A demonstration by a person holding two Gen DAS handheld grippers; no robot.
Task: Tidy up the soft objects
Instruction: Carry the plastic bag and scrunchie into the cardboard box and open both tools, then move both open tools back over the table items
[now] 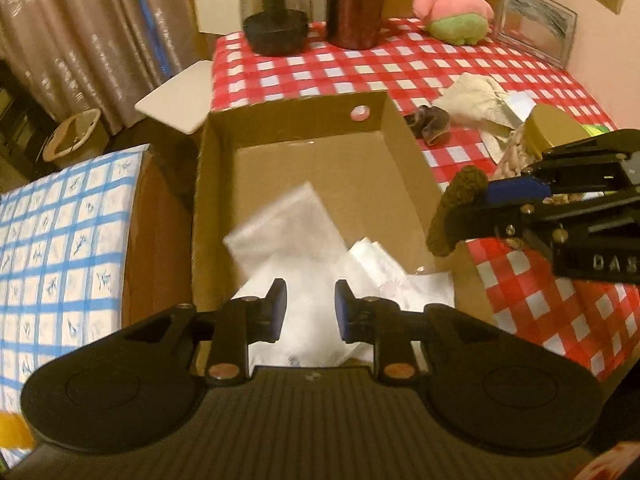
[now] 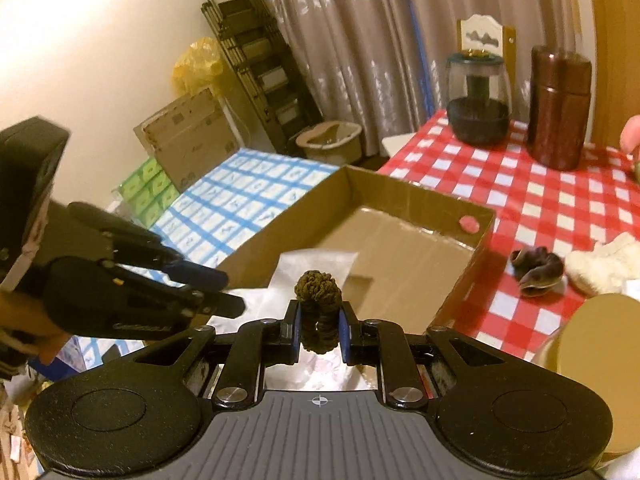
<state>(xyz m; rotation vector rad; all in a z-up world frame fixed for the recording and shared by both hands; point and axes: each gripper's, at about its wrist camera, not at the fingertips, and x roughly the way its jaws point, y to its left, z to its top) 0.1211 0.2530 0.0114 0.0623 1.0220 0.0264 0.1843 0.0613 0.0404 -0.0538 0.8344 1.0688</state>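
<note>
An open cardboard box (image 1: 308, 124) sits at the near left of the red checked table (image 1: 400, 64). White soft packets (image 1: 296, 224) lie in its near end. My left gripper (image 1: 311, 308) is open and empty just above them. My right gripper (image 2: 319, 322) is shut on an olive-brown knitted roll (image 2: 318, 286) and holds it over the box's near right edge; the roll also shows in the left wrist view (image 1: 456, 208). A dark brown sock (image 2: 536, 270), a cream cloth (image 1: 476, 96) and a pink plush (image 1: 452, 0) lie on the table.
A dark glass jar (image 1: 276, 12) and a brown canister (image 1: 356, 4) stand at the table's far edge. A picture frame (image 1: 536, 24) leans on the wall. A gold-lidded jar (image 1: 552, 128) stands at the right. A blue checked surface (image 1: 60, 248) lies left of the box.
</note>
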